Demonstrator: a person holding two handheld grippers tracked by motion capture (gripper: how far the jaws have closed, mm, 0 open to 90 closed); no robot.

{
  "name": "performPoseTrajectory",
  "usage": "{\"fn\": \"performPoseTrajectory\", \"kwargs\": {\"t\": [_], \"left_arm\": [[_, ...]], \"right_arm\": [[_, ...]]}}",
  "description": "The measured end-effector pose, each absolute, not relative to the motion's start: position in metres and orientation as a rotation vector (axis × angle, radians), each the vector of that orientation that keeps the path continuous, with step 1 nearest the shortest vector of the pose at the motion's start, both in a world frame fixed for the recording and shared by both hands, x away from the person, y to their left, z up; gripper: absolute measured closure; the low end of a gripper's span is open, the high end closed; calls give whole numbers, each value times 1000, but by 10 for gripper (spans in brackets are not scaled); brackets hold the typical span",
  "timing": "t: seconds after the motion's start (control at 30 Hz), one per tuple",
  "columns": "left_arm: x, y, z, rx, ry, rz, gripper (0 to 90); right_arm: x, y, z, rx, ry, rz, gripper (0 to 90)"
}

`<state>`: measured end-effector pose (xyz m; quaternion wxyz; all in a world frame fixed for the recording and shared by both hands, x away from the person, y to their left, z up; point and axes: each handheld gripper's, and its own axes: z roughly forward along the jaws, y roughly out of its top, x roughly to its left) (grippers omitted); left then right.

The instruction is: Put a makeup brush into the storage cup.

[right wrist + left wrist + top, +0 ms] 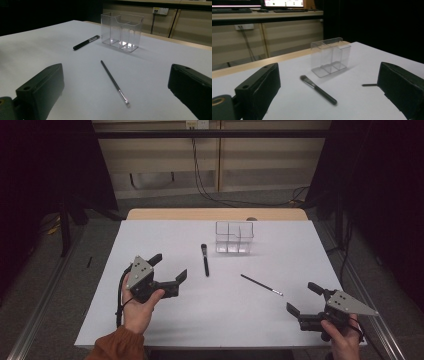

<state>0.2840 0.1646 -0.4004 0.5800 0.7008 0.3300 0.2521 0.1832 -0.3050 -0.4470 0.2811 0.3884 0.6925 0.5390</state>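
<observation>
A clear plastic organizer [234, 237] with compartments stands upright at the back middle of the white table [165, 237]; it is empty. A thick black makeup brush [204, 259] lies in front of it, left of centre. A thin black brush [261, 284] with a silver ferrule lies further right. My left gripper [169, 267] is open, held just left of the thick brush [318, 89], with the organizer [330, 56] beyond. My right gripper [304, 298] is open near the front right corner, aimed at the thin brush [114, 82] and the organizer [121, 31]. Nothing is between either pair of jaws.
The table ends in a wooden strip [215, 214] behind the organizer. Cables [210, 195] run over the floor behind it. A metal rail [42, 297] runs along the left side and another along the right. A desk with monitors [283, 3] stands far back.
</observation>
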Motion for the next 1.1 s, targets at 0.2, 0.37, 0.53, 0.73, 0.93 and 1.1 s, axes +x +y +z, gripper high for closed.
{"fn": "performPoseTrajectory", "kwargs": {"t": [0.2,0.37,0.53,0.73,0.93,1.1], "left_arm": [[297,157,-402,1660,755,587,46],[311,153,-402,1656,772,597,46],[325,148,-400,1645,784,606,46],[335,133,-398,1707,761,634,48],[347,116,-398,1726,768,594,50],[359,108,-405,1726,791,602,50]], "right_arm": [[183,-305,-447,1040,1857,1446,0],[183,-305,-447,1040,1860,1443,0],[183,-304,-447,1037,1861,1442,0],[183,-304,-448,1039,1867,1442,0],[184,-304,-448,1042,1875,1441,0],[183,-304,-448,1039,1875,1441,0]]}}
